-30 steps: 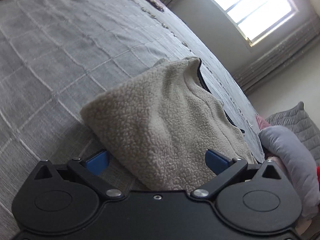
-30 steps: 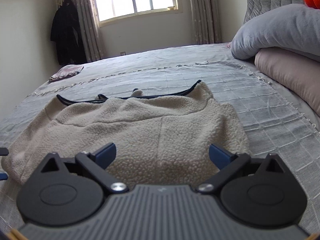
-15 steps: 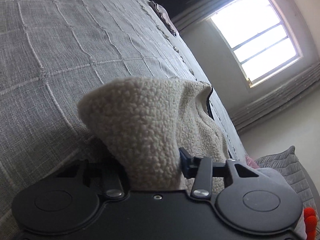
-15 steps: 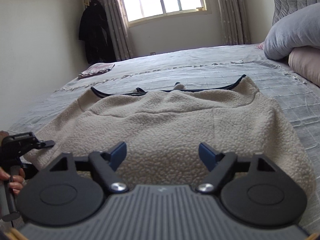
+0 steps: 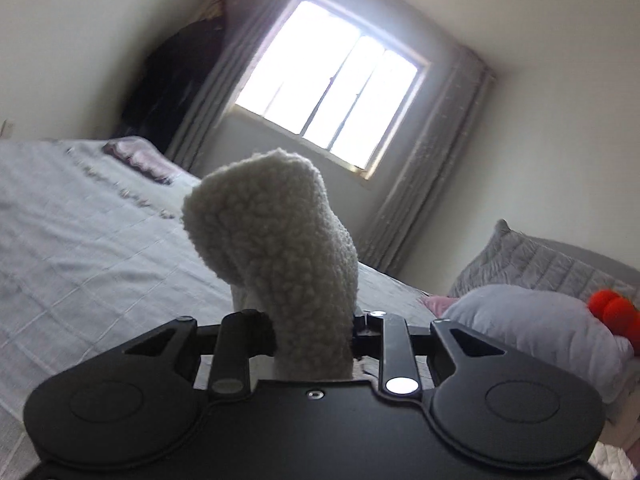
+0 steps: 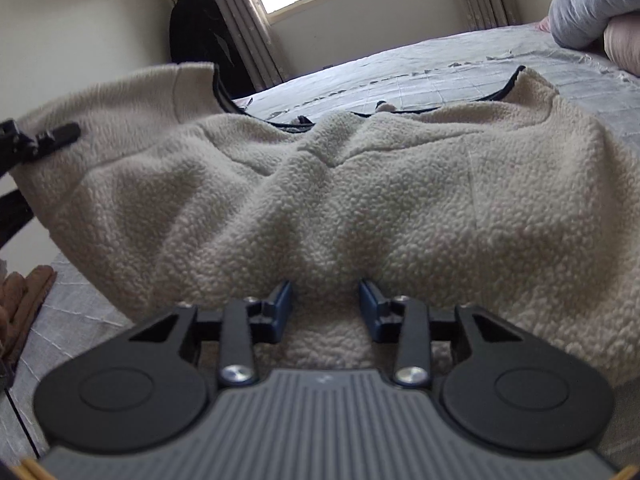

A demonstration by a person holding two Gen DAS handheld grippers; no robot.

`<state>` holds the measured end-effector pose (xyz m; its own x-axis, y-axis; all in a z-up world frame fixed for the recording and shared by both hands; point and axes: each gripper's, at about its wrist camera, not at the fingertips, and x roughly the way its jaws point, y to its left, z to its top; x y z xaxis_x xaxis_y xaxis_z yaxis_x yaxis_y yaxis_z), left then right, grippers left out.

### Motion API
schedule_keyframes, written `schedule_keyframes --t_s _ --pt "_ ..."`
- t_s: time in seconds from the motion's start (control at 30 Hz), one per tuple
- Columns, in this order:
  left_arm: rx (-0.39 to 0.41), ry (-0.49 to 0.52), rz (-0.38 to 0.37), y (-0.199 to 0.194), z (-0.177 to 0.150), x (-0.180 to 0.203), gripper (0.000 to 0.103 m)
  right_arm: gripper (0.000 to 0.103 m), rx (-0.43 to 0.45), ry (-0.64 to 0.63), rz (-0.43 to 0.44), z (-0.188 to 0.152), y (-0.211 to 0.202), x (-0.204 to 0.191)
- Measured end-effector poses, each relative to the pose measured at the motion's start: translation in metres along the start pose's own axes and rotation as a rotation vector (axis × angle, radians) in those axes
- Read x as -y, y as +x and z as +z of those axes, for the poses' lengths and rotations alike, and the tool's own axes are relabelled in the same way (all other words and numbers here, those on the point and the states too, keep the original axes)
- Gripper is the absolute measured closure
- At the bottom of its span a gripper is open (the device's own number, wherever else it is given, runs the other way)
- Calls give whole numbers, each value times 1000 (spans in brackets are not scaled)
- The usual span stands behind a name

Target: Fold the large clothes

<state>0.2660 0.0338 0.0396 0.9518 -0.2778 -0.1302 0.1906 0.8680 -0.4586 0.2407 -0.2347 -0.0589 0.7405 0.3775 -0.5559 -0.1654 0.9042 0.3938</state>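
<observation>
Blown-out window [image 5: 328, 84] backlights the dim room; fisheye edges curve, blurred.

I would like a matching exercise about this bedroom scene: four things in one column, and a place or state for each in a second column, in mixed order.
Things:
1. fleece garment
2. left gripper
3. dark coat
4. grey pillow

Places or states:
A. hangs on the wall beside the window curtain
B. lies at the head of the bed, next to something orange-red
C. spread on the grey bedspread, one end lifted
D. clamped on a bunched piece of fleece

Pairs: 1-C, 2-D, 3-A, 4-B
</observation>
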Motion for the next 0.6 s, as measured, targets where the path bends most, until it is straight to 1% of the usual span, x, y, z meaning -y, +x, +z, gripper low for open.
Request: schedule_keyframes --t_s 0.1,0.13,0.2,0.23,0.33,0.37,0.4,0.43,0.5,0.53,0.6 --pt "-31 92 -76 12 -1 46 75 65 -11 78 66 8 -13 13" --pt "-47 111 -98 18 -4 59 75 65 -1 111 86 11 -20 19" --pt "-93 160 -144 28 -17 86 75 61 42 160 89 18 -37 34" --pt "-118 188 -161 33 -25 96 75 61 64 185 81 21 -46 42" --pt "-210 285 -198 48 -59 124 74 59 133 302 58 28 -74 79" --pt "-245 314 -207 51 -73 131 74 46 155 346 53 29 -82 93" --pt "-290 347 -213 56 -87 137 74 39 180 393 45 27 -91 106" --pt "-328 374 -217 59 -102 142 74 35 205 440 42 24 -99 120" --pt "-422 455 -223 71 -131 149 73 35 231 523 49 17 -110 146" --pt "-445 508 -233 77 -145 149 73 35 245 572 62 13 -115 159" --pt "-415 620 -252 72 -160 154 72 35 271 647 119 5 -122 176"
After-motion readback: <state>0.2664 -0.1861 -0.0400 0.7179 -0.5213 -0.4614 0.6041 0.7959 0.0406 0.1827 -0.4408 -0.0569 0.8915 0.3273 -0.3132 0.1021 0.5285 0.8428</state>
